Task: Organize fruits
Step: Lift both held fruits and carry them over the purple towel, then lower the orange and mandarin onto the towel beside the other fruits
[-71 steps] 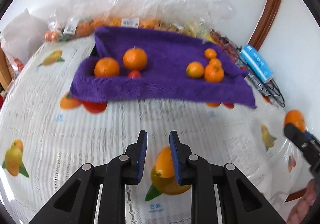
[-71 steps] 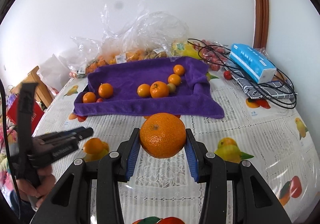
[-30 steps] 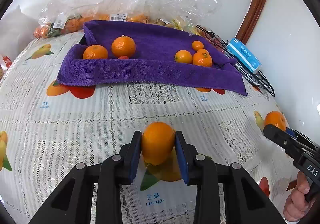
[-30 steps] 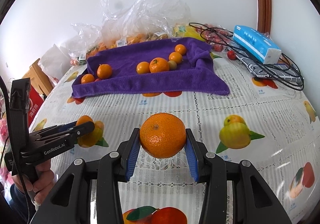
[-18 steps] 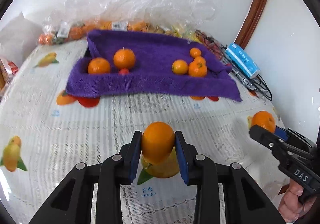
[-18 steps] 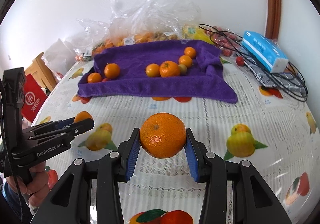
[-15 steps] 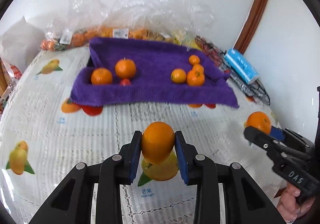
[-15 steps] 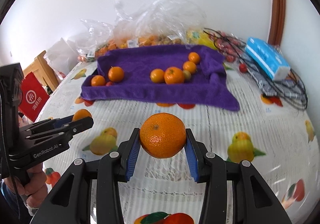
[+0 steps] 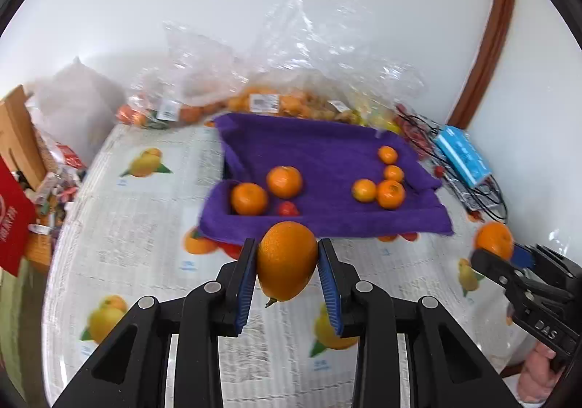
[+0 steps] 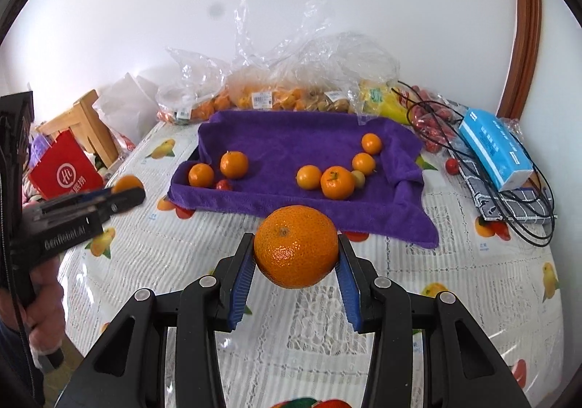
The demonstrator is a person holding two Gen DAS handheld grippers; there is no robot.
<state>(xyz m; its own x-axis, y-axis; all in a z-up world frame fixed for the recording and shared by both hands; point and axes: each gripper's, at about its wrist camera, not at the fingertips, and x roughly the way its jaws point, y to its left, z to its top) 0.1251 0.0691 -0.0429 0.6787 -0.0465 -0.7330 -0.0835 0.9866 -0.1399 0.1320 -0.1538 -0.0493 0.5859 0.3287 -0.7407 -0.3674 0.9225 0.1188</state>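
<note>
The left tongs (image 9: pixel 287 262) clench an oval orange (image 9: pixel 287 260); the right tongs (image 10: pixel 295 255) grip a mandarin (image 10: pixel 296 251). A purple towel (image 10: pixel 291 139) lies ahead of both.

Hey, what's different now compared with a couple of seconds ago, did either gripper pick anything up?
The left gripper took hold of an orange: its fingers were empty above the tablecloth, then shut on the fruit and lifted it off. The right gripper held its mandarin throughout. Both now point at the purple towel; the fruit lying on it has not moved.
</note>
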